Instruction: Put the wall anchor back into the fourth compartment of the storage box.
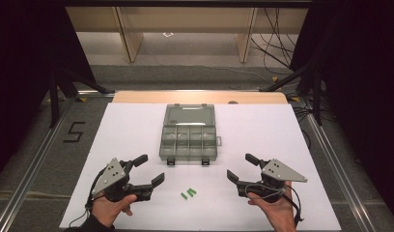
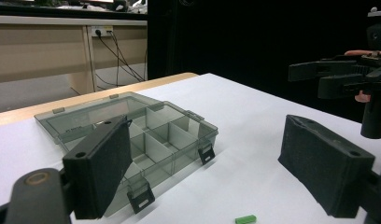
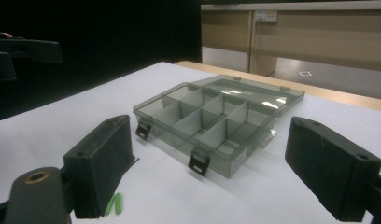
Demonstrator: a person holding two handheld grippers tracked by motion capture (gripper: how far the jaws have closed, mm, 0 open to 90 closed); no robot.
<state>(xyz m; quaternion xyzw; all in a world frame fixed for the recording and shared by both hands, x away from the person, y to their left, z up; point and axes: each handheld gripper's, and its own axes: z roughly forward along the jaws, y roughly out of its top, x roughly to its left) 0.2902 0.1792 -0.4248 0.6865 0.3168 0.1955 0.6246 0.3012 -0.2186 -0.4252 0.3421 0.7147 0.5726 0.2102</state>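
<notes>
A person sits at a table covered with a white sheet (image 1: 127, 130), holding a two-jaw gripper in each hand. The left gripper (image 1: 149, 169) is held low over the sheet with its black jaws spread wide apart and nothing between them. The right gripper (image 1: 239, 168) mirrors it on the other side, its jaws also spread wide and holding nothing. The two grippers are well apart from each other and angled inward toward the middle of the table.

Between the two grippers, and slightly nearer the person than their jaw tips, lie two small green pieces (image 1: 188, 194) on the sheet, side by side and close together. In the left gripper view one green piece (image 2: 245, 219) shows low between the jaws, toward the right jaw. In the right gripper view the green pieces (image 3: 115, 204) lie just beside the inner edge of the left jaw.

Ahead of both grippers, farther from the person, sits a clear grey plastic organiser box (image 1: 189, 143). Its lid (image 1: 189, 115) is folded fully open and lies flat beyond the tray. The tray is split by dividers into several compartments, and two dark latches hang from its near edge. From the left gripper the box lies ahead and to the left; from the right gripper it lies straight ahead between the jaws.
</notes>
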